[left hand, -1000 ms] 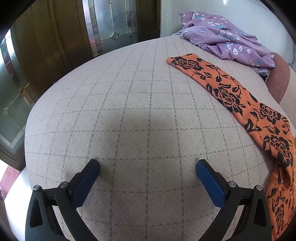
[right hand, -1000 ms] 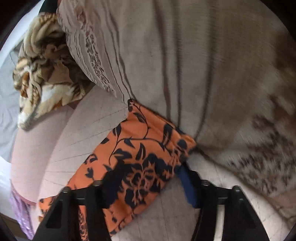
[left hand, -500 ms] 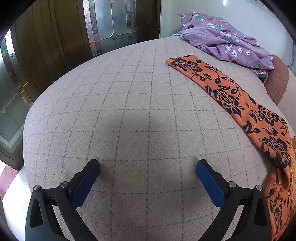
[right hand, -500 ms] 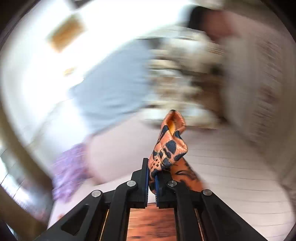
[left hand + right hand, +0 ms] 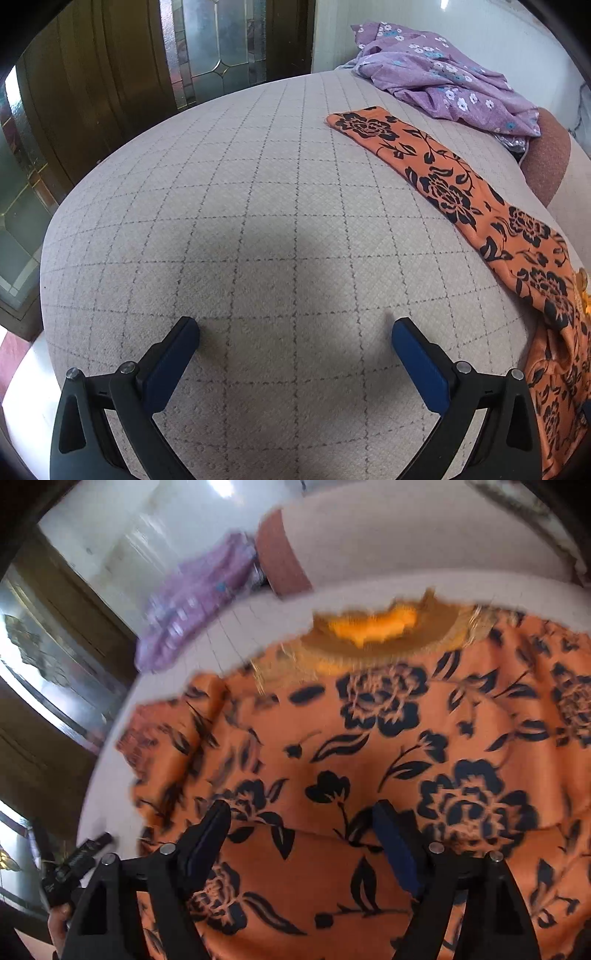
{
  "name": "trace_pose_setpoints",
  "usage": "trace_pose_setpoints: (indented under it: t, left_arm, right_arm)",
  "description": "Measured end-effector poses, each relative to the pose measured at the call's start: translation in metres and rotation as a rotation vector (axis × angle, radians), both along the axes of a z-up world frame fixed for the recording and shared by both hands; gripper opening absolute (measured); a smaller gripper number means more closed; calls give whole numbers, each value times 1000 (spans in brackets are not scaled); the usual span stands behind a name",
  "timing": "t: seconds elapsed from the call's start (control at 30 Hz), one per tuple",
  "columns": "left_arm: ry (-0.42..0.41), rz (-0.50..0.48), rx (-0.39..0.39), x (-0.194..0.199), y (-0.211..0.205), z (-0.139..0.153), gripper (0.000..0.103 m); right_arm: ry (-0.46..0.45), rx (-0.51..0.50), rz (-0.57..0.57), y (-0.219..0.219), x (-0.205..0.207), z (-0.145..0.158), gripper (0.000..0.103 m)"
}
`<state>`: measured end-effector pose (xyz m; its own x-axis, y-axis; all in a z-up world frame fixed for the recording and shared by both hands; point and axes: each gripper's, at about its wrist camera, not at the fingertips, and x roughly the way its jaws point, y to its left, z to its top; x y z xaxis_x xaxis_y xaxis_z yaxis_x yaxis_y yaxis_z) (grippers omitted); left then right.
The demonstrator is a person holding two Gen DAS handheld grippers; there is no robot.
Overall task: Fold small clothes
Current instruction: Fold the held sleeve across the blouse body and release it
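The left gripper [image 5: 295, 332] stands wide over bare bedcover [image 5: 258, 206]; its view alone shows the orange garment's [image 5: 454, 192] sleeve stretched toward purple cloth [image 5: 443, 81]. The right gripper [image 5: 301, 821], jaws opening and gripping nothing, hangs over the garment's body, its yellow-lined neckline [image 5: 373, 627] seen only here.

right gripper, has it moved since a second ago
Yes. The right gripper swung from the sleeve end by the striped pillow to over the orange floral garment, near its collar, jaws opening, nothing pinched.
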<state>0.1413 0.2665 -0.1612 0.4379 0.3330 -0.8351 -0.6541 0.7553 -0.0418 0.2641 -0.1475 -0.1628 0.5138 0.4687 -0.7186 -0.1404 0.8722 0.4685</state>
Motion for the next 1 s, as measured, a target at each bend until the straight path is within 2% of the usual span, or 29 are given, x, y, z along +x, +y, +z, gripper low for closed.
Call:
trace_pose_setpoints:
  t: [0.1, 0.2, 0.27, 0.43, 0.6, 0.63, 0.7, 0.8, 0.87, 1.0]
  left_arm:
    - [13, 10, 19, 3, -2, -1, 103]
    - [9, 6, 12, 1, -1, -1, 103]
    - [15, 2, 21, 2, -3, -2, 103]
    - [15, 3, 37, 2, -4, -3, 103]
    - [19, -23, 31, -1, -7, 3, 103]
    - [-17, -35, 7, -5, -9, 9, 103]
    - [-99, -91, 1, -13, -26, 31, 103]
    - [-152, -213, 57, -14, -67, 64, 103]
    - [-184, -357, 59, -5, -109, 84, 103]
    - [-189, -580, 34, 29, -183, 97, 103]
  right_arm:
    - [-60, -18, -3, -20, -11, 31, 82]
    - [-89, -34, -63, -57, -32, 44, 85]
    - [-73, -40, -108, -83, -32, 39, 85]
    - [3, -11, -188, -129, -90, -2, 85]
    - [-19, 4, -215, -152, -137, -19, 85]
    - [-31, 11, -209, -155, -140, -20, 85]
    - [-65, 18, -193, -157, -146, -23, 85]
    - [-114, 21, -185, -157, -152, -27, 88]
    - [-134, 21, -180, -156, -154, -26, 90]
    - [-138, 28, -171, -157, -156, -25, 91]
